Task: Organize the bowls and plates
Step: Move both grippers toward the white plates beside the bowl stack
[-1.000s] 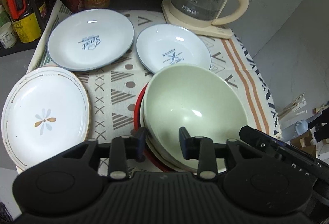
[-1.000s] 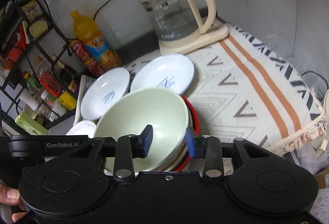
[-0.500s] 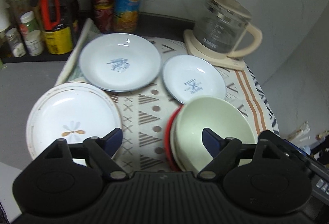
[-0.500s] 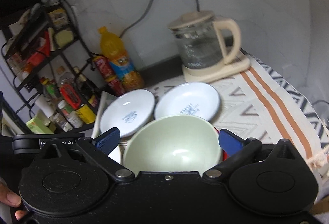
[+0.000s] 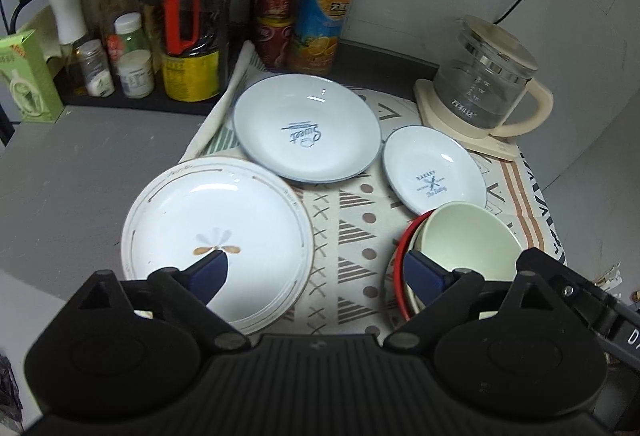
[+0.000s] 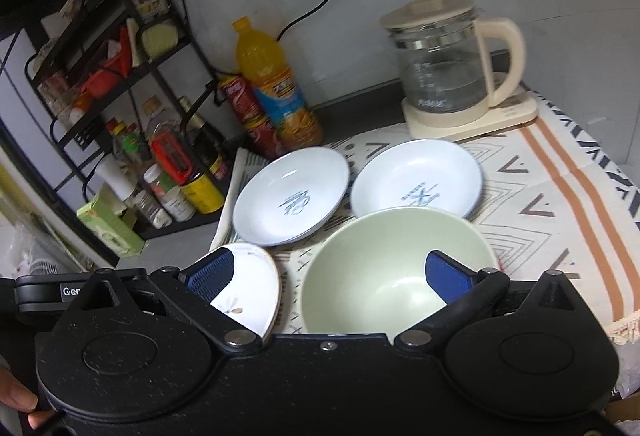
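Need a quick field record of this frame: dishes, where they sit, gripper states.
bowl stack: green bowl on top, nested in a stack with a red rim showing
flower plate: white plate, near left of cloth
large blue plate: "Sweet" plate, far centre
small blue plate: "Bakery" plate, just behind bowl stack
surface: patterned cloth
kettle: glass kettle, far right
left gripper: open, holding nothing
right gripper: open, holding nothing

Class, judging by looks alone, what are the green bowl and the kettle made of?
Green bowl: probably glazed ceramic or melamine; smooth pale surface with a soft highlight. Kettle: clear glass body, see-through with printed marks, and what looks like cream plastic for lid, handle and base.
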Demonstrator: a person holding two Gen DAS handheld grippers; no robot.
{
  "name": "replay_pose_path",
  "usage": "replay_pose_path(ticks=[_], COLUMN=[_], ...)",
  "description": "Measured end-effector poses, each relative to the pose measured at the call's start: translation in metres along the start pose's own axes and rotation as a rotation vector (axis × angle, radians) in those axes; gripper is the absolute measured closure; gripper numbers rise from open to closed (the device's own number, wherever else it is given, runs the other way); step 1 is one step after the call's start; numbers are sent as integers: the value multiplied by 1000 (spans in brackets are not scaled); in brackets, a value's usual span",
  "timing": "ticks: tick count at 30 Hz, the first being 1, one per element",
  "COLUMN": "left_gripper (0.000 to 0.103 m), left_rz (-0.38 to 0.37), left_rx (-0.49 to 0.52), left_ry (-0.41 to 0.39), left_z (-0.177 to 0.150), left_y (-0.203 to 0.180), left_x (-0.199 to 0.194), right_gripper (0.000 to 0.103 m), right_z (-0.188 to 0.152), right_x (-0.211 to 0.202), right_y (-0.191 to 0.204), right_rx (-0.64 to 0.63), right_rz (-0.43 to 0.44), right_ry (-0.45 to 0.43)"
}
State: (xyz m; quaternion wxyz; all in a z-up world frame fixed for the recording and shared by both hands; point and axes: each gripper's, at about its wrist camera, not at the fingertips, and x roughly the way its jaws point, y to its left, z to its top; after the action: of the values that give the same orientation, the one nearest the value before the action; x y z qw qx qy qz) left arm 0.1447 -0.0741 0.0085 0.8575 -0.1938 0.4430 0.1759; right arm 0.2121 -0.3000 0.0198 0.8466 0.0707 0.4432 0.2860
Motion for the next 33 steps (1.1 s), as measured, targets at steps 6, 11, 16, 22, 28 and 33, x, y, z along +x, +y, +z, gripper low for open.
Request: replay_pose_path(ticks=[6, 11, 16, 22, 28, 33], left_gripper=[8, 8, 8, 8, 8, 9], left_rz=[15, 17, 7, -12, -38, -61], left_rx=[-26, -24, -4, 1, 9, 16], left_ry=[9, 23, 34, 51, 44, 26], left_z=[2, 10, 21, 38, 64, 87], left_y=[19, 35, 51, 73, 91, 98], left_x=[0, 8, 13, 25, 39, 55], right_gripper=[0, 0, 0, 0, 5, 7], right_z=[3, 6, 8, 18, 31, 43], right_x=[13, 27, 44, 65, 89, 111], right_y=[19, 34, 48, 67, 82, 93], right_rx=[-24, -25, -33, -16, 4, 12], right_rz=[14, 0, -14, -42, -80, -123], right_ry=[40, 62, 80, 79, 69, 60])
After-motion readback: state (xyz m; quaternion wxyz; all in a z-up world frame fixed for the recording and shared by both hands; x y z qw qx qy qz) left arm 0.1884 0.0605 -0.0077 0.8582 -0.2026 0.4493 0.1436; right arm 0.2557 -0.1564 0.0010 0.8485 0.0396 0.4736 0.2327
